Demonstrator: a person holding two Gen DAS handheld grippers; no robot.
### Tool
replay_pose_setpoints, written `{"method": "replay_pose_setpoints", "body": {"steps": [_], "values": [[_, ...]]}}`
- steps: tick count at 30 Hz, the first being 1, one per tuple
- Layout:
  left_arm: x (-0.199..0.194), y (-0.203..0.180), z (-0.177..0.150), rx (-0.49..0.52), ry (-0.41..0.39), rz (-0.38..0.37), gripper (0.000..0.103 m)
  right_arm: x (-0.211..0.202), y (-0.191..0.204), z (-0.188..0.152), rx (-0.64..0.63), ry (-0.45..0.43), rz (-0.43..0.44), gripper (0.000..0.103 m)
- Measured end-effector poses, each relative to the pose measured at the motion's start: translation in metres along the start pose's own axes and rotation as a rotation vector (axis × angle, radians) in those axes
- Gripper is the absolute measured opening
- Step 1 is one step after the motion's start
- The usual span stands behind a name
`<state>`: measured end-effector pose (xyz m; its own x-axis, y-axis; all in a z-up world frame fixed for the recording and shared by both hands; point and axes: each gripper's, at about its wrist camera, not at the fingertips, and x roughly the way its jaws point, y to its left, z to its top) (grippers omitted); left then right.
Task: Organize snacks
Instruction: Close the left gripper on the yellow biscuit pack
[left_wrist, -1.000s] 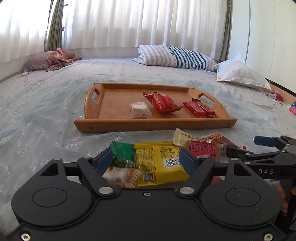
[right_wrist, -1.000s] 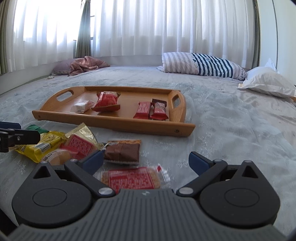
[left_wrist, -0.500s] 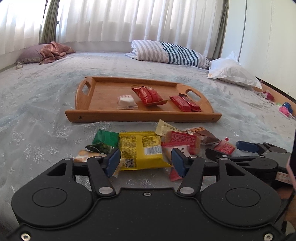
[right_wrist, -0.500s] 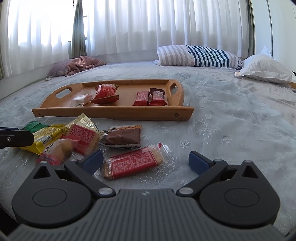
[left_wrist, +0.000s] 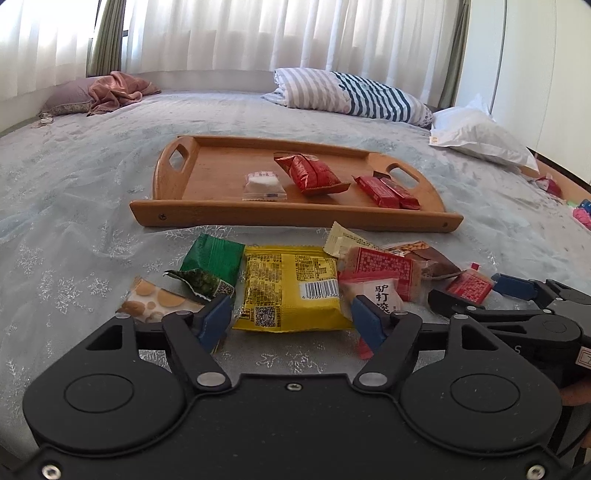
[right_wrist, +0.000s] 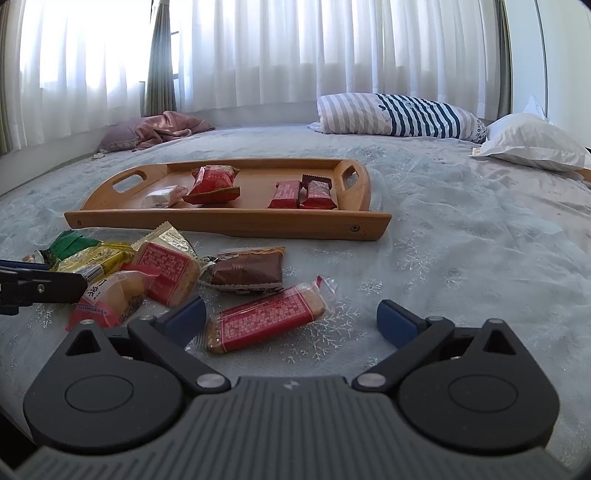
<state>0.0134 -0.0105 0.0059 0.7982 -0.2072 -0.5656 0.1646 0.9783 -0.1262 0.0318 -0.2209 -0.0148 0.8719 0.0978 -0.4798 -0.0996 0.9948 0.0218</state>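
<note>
The left gripper (left_wrist: 291, 319), jaws apart and just reopened, frames the yellow packet (left_wrist: 290, 286) lying on the bedspread before the tray's (left_wrist: 295, 216) near edge; centre the pads on its sides before squeezing. The right gripper (right_wrist: 291, 319) hangs wide open near the red bar (right_wrist: 266, 317).

The left gripper's fingers (left_wrist: 216, 319) hide the near corners of the yellow packet (left_wrist: 290, 286).
</note>
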Motion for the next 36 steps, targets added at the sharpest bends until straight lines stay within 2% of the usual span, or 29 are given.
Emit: {"method": "replay_pose_setpoints", "body": {"steps": [4,5,8,14,22,25,26,27,32,36], "values": [[0.005,0.0,0.003,-0.018,-0.002,-0.003,0.067,0.001,0.0,-0.001,-0.005,-0.003,0.003,0.103],[0.006,0.001,0.004,-0.034,0.002,-0.009,0.061,0.001,0.0,-0.001,-0.005,-0.003,0.004,0.103],[0.007,0.005,0.006,-0.063,0.009,-0.027,0.057,0.001,0.001,-0.002,-0.01,-0.007,0.005,0.103],[0.012,0.009,0.006,-0.089,0.02,-0.02,0.059,0.002,0.002,-0.004,-0.017,-0.01,0.004,0.103],[0.018,0.0,0.005,-0.031,0.02,0.004,0.065,0.002,0.002,-0.004,-0.019,-0.012,0.004,0.103],[0.018,-0.003,0.005,-0.017,0.016,0.021,0.059,0.001,0.002,-0.004,-0.019,-0.012,0.003,0.103],[0.016,-0.003,0.005,-0.015,0.01,0.026,0.052,0.001,0.003,-0.004,-0.018,-0.012,0.002,0.103],[0.014,-0.004,0.006,-0.015,0.005,0.029,0.05,0.0,0.003,-0.003,-0.016,-0.012,-0.002,0.103],[0.005,0.0,0.01,-0.036,-0.002,0.021,0.048,-0.009,0.008,0.001,-0.026,-0.026,-0.045,0.103],[-0.004,0.002,0.012,-0.029,-0.022,0.032,0.048,-0.012,0.016,0.003,-0.082,-0.029,-0.053,0.103]]}}
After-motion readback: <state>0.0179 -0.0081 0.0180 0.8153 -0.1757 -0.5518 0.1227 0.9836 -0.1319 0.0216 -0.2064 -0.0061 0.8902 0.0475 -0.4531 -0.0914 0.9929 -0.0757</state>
